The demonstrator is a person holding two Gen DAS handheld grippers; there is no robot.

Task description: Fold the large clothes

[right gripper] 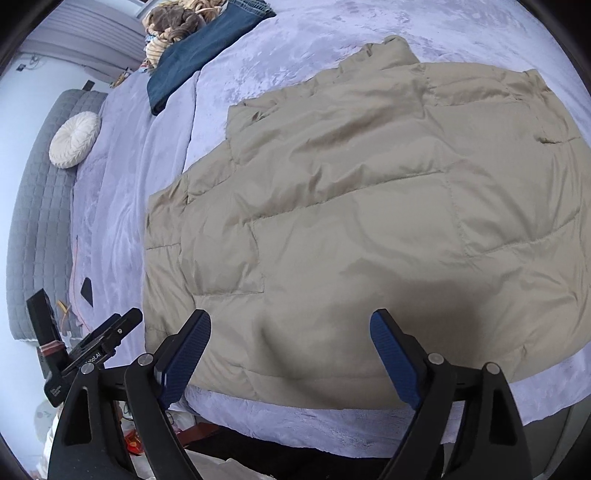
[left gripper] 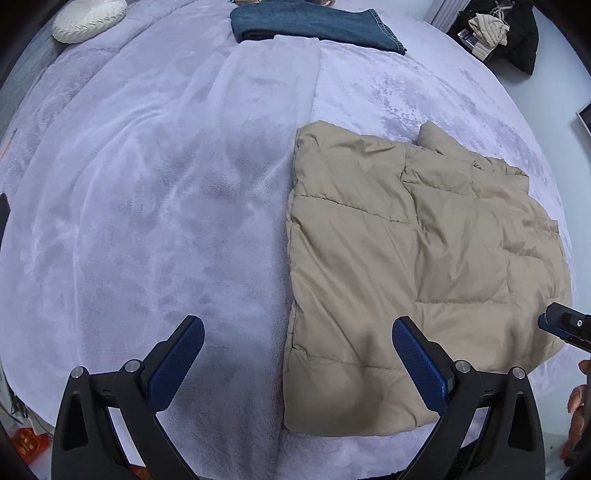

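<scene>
Blue jeans (left gripper: 314,24) & round white pillow (left gripper: 88,18) at bed's (left gripper: 129,221) far edge. Tan puffy coat (right gripper: 369,221) near front edge. Left gripper (left gripper: 297,341) & right gripper (right gripper: 290,332) wide open, holding nothing.

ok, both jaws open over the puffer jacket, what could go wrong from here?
1. The beige puffer jacket is thick and slippery-looking; a shallow pinch may catch only the top layer, and the fold could spring back open.
2. Its near hem sits close to the edge of the bed; a tug toward the person could drag it off.
3. The left gripper straddles the jacket's side edge and could grab the lavender blanket too.
</scene>
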